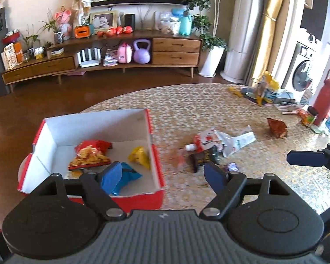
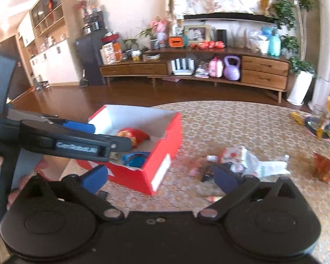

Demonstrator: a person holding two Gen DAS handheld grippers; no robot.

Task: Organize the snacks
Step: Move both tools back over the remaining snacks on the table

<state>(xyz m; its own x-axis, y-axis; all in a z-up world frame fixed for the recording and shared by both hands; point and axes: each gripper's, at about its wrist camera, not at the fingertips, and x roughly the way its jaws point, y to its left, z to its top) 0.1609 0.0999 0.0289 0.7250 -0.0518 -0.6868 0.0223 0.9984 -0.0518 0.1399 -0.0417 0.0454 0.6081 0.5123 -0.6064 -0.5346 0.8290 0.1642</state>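
A red box (image 1: 158,195) with a white inside stands on the patterned table. It holds a red chip bag (image 1: 90,154), a yellow packet (image 1: 140,157) and a blue packet (image 1: 129,176). My left gripper (image 1: 162,175) hangs open over the box's near right corner, nothing between its fingers. A heap of loose snack packets (image 1: 209,147) lies to the right of the box, with a small orange-brown bag (image 1: 277,127) farther right. In the right wrist view my right gripper (image 2: 160,179) is wide open and empty, in front of the box (image 2: 162,156) and the heap (image 2: 237,160). The left gripper (image 2: 81,136) reaches over the box there.
A red bottle (image 1: 325,101), a jar (image 1: 310,116) and a cluster of packets and papers (image 1: 266,92) crowd the table's far right. Beyond the table lie brown floor and a long wooden sideboard (image 1: 121,52). A hand (image 2: 22,187) holds the left gripper's handle.
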